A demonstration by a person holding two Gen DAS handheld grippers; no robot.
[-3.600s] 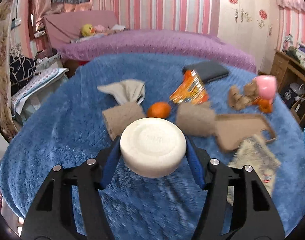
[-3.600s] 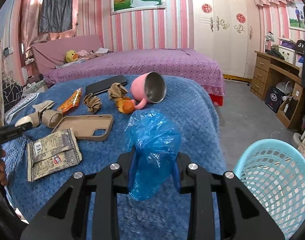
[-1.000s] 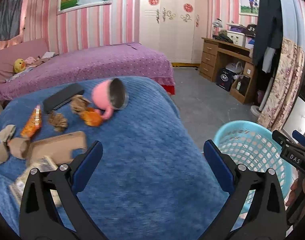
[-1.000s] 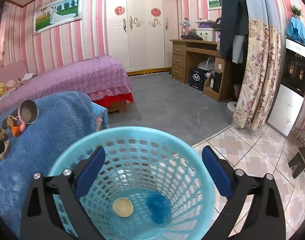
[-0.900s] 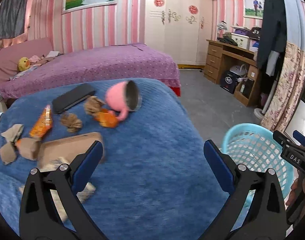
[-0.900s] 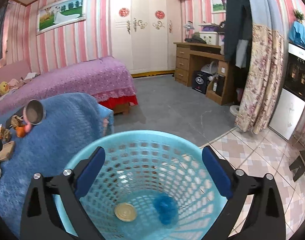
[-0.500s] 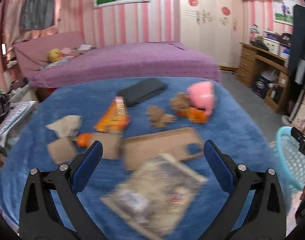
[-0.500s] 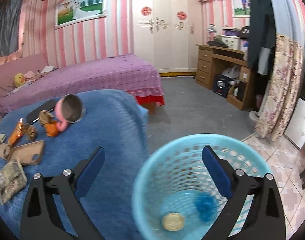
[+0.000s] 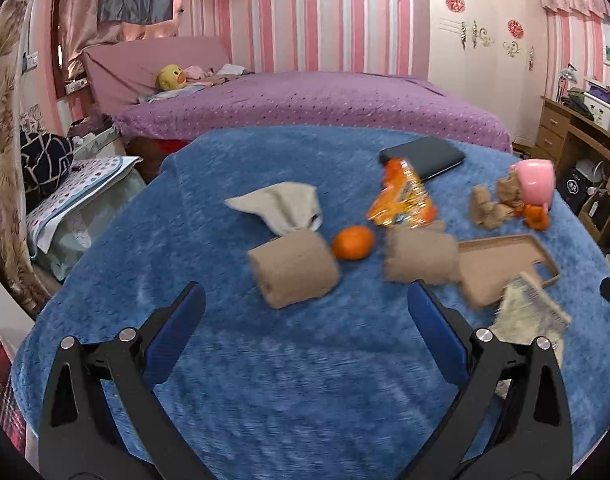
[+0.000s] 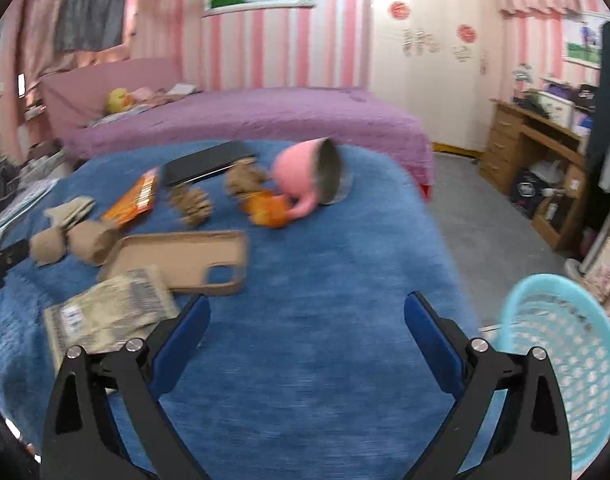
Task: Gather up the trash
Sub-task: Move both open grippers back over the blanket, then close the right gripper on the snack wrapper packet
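Note:
My left gripper is open and empty above the blue blanket, just short of two brown paper rolls with a small orange between them. An orange snack wrapper, a crumpled tissue and a printed packet lie around. My right gripper is open and empty over the blanket, near the printed packet. The light blue trash basket stands on the floor at the right.
A tan phone case, a tipped pink mug, orange peel, brown crumpled scraps and a black notebook lie on the blanket. A purple bed is behind. A wooden desk stands at the right.
Both grippers have let go of their loads, the blue bag and the white disc now in the basket, and swung from the basket back over the blanket. Both stay open.

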